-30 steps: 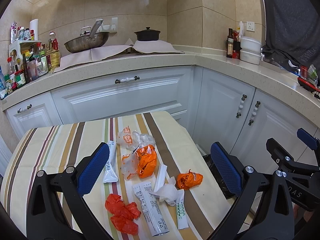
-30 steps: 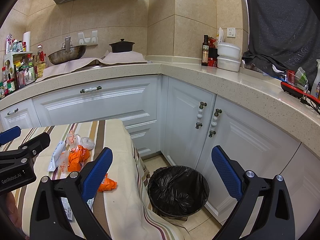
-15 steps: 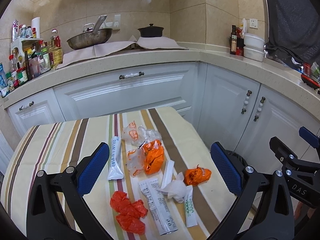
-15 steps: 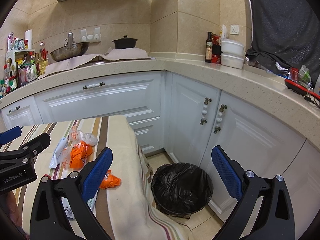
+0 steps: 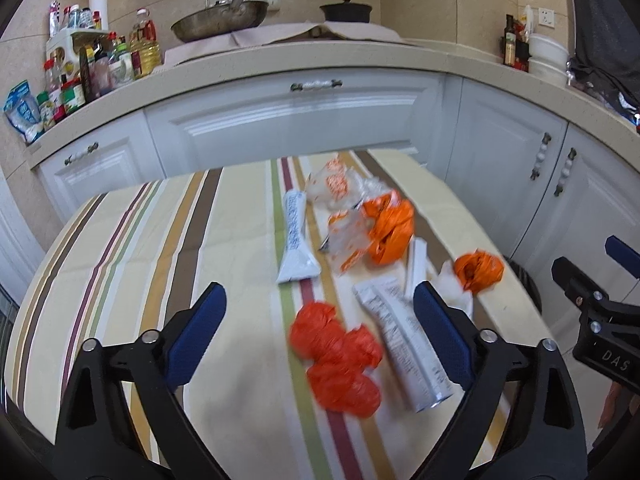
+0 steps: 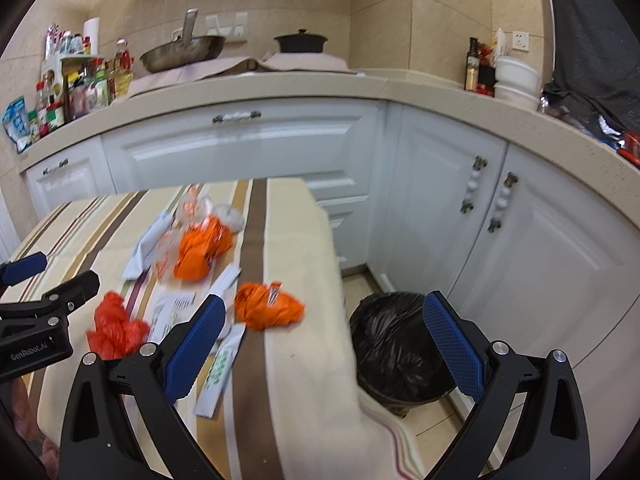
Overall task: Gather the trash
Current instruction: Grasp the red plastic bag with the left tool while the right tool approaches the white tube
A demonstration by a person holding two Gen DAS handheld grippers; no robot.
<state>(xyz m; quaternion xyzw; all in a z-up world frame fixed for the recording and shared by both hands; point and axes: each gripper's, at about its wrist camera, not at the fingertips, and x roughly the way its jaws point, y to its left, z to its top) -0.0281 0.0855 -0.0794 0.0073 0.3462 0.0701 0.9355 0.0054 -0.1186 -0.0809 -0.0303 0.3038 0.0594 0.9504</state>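
Trash lies on the striped tablecloth. My left gripper hovers low over a crumpled red wrapper, which sits between its blue pads without touching them; the jaws are closing. A white sachet tube lies by the right pad. Farther off are another white tube, an orange bag and clear printed wrappers. My right gripper is open and empty above the table's right edge, just behind a balled orange wrapper. A bin lined in black stands on the floor beside the table.
White cabinets and an L-shaped counter wrap around behind and to the right. On the counter stand a wok, a black pot and bottles. The bin fills the narrow floor gap between table and cabinets.
Both grippers have dropped and come in closer over the table, so the trash looks larger. The left jaws have narrowed a little. No piece of trash has moved.
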